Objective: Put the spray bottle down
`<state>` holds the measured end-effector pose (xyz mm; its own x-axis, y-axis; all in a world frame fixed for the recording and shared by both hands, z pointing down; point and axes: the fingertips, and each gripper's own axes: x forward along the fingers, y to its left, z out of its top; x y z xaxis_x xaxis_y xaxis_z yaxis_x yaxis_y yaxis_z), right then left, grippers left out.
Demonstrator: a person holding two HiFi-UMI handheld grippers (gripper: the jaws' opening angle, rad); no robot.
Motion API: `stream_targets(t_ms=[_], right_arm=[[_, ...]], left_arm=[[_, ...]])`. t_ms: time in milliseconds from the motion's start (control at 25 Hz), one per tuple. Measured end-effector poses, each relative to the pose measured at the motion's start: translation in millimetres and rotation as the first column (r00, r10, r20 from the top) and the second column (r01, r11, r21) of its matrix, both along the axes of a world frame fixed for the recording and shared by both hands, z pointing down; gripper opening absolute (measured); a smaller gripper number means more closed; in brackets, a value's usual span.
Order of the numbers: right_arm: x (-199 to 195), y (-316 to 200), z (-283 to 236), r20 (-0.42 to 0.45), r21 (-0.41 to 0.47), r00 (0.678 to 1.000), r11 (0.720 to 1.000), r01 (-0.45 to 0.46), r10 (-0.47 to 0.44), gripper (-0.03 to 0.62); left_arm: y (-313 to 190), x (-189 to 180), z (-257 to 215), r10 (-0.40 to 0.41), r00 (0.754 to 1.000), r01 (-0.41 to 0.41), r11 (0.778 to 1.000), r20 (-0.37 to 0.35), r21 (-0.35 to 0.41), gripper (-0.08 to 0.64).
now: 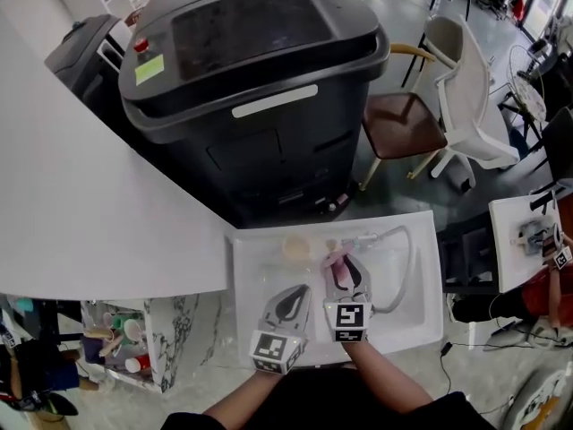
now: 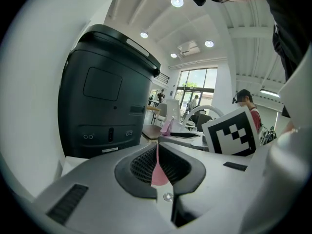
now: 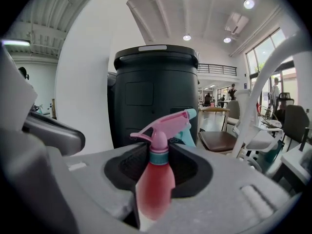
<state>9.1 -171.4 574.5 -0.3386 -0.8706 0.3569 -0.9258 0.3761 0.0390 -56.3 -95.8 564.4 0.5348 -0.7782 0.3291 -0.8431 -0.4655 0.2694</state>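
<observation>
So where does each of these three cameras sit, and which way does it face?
Head view: on the person's head, looking steeply down at the white table; both forearms, the left gripper and the right gripper show.
Left gripper view: on the left gripper, looking along its fingers, closed on a thin pink strip, toward the black machine.
Right gripper view: on the right gripper, looking along its fingers, which clamp the spray bottle.
Shared: all three show the black machine; head and right gripper views show the spray bottle.
</observation>
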Motion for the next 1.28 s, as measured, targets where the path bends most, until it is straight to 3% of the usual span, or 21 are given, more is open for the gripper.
stream_targets(t_ms=[840,1080,1280], right_arm=[[-10,-61,65,-0.052,0.01,0.998,1.0,-0.021,0.021,0.13],[0,-75,71,-0.015,0.049,0.997,0.996,-0.08,0.081,0.13],[-1,-75,70,-0.009,0.106,0.998,0.992,-0.066,0.068,0.13]], left_arm=[[-10,-26,40,-0.007,1.0,0.01,0.997,0.028,-0.075,0.028],[-12,-31,47,-0.011,0.999,0.014,0.996,0.032,-0.09,0.028],[-12,-31,49,-0.004,0.999,0.007,0.996,0.036,-0.091,0.028]])
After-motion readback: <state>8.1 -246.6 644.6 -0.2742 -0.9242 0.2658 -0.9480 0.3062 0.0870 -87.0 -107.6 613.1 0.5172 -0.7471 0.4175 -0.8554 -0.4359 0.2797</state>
